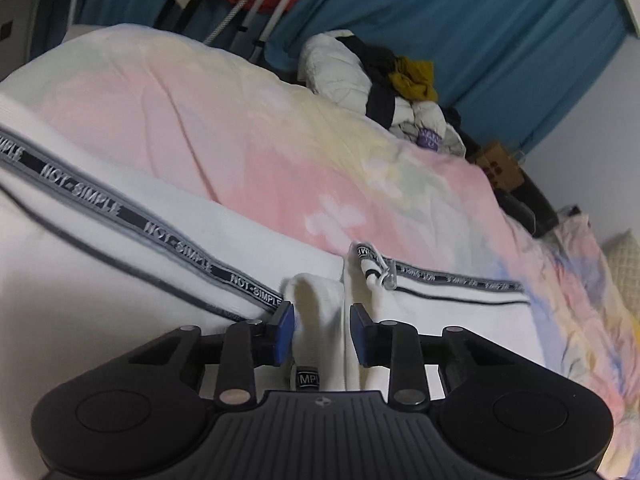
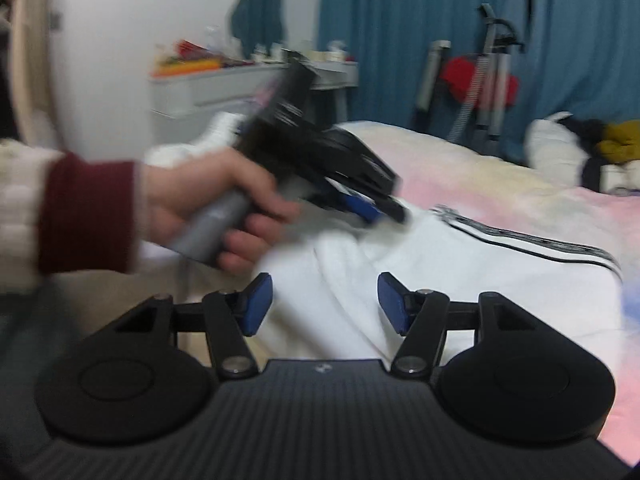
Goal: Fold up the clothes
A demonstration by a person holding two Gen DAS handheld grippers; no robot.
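Observation:
A white garment with a grey "NOT-SIMPLE" stripe lies on the pastel bedspread. My left gripper hovers low over it with its blue pads apart; a fold of the white cloth lies between them, not pinched. In the right wrist view the same garment lies ahead. My right gripper is open and empty above it. The left gripper shows there too, held in a hand, tips at the garment's edge, blurred.
A pile of clothes sits at the far side of the bed. Blue curtains, a vacuum cleaner and a cluttered white desk stand behind. A cardboard box is beside the bed.

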